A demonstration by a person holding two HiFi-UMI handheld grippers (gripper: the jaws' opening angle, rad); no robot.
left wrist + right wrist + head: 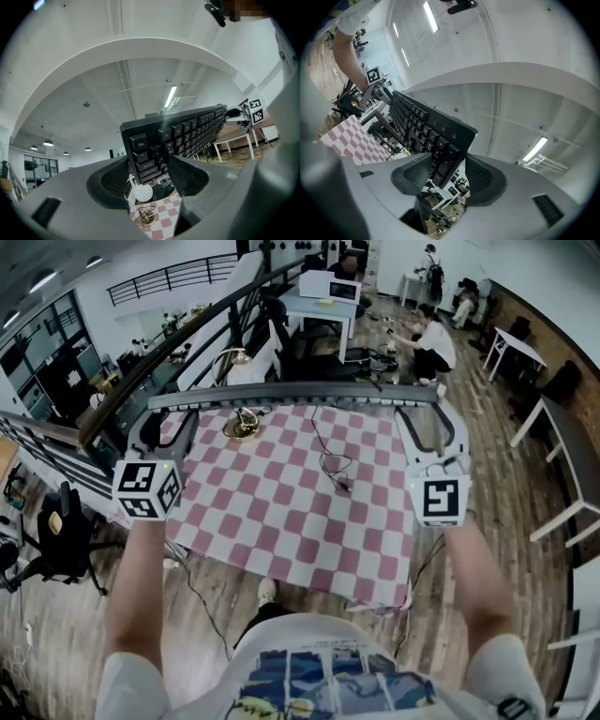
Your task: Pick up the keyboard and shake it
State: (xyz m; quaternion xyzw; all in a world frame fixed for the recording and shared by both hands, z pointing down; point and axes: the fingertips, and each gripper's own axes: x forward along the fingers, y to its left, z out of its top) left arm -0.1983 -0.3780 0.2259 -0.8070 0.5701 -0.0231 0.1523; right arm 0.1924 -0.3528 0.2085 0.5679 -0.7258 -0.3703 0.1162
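Here we are: the keyboard (295,395) is up off the bench (281,512), stretched level across the upper middle of the head view, clear above the pink-and-white checked cloth. The left tongs (164,427) have it by its left end and the right tongs (427,427) by its right end. Both pairs stand wide apart, because each grips the full thickness of the board between its pads. In the left gripper view the Esc corner sits right between the jaws; in the right gripper view it's the opposite corner.

Now the worry. Each grip takes only the very tip of the board, so a hard shake could, I'd say, work one end loose and let it swing or drop. If the two hands fall out of step, the board could twist between the pads. A dark cable (328,465) trails down onto the cloth from below the board; if it belongs to the keyboard it could whip about or snag. A small brass-coloured thing (242,426) sits on the cloth at the upper left, right under the raised board.

Hard to judge: how deep each end sits in the pads, whether that cable is truly attached, and what the brass piece is. The bench's far edge is hidden behind the board.
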